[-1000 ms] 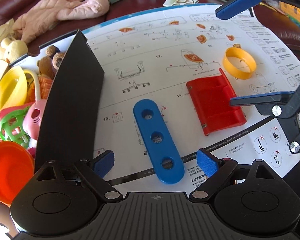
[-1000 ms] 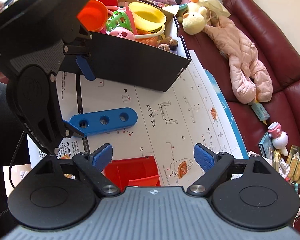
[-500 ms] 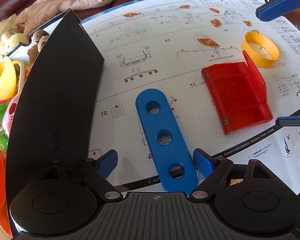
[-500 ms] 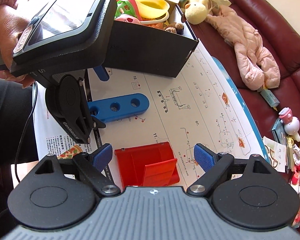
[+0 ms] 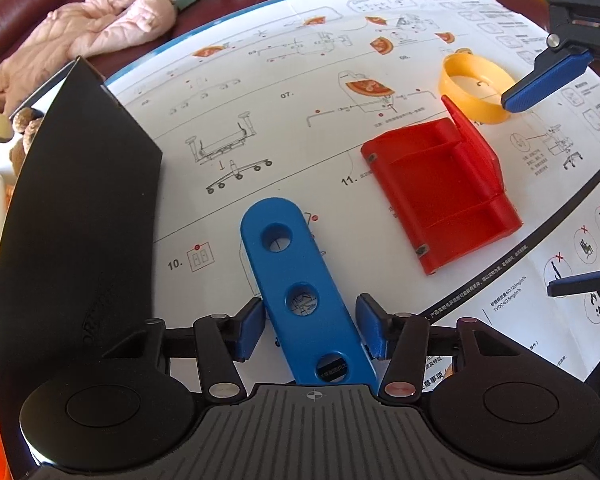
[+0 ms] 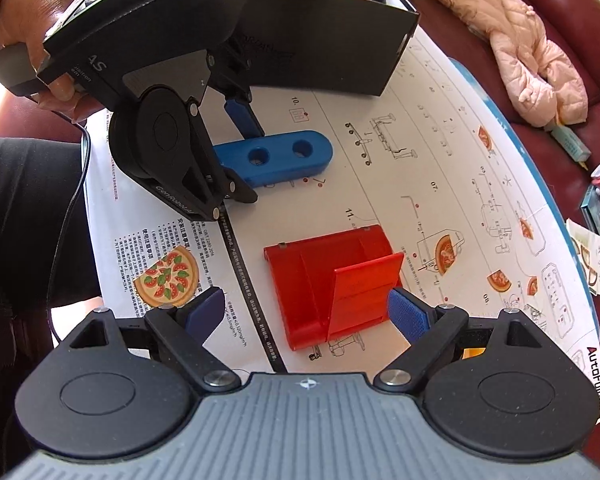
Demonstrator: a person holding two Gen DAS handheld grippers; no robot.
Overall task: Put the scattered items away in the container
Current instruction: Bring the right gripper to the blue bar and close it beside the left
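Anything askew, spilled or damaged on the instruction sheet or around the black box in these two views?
Nothing looks damaged or spilled. Three toys lie loose on the sheet: blue bar, red stand, yellow ring, still outside the black box. The left gripper is closing around the bar; the right gripper is open over the stand.

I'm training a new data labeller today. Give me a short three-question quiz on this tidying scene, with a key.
1. True or false: the yellow ring already lies in the black box.
2. Which piece sits between the fingers of the left gripper: (a) the blue three-hole bar, (b) the red holder, (c) the ring?
3. Fill in: the right gripper hovers over the red ____.

Key: 1 false, it lies on the instruction sheet; 2 (a), the jaws are closing on it; 3 holder.
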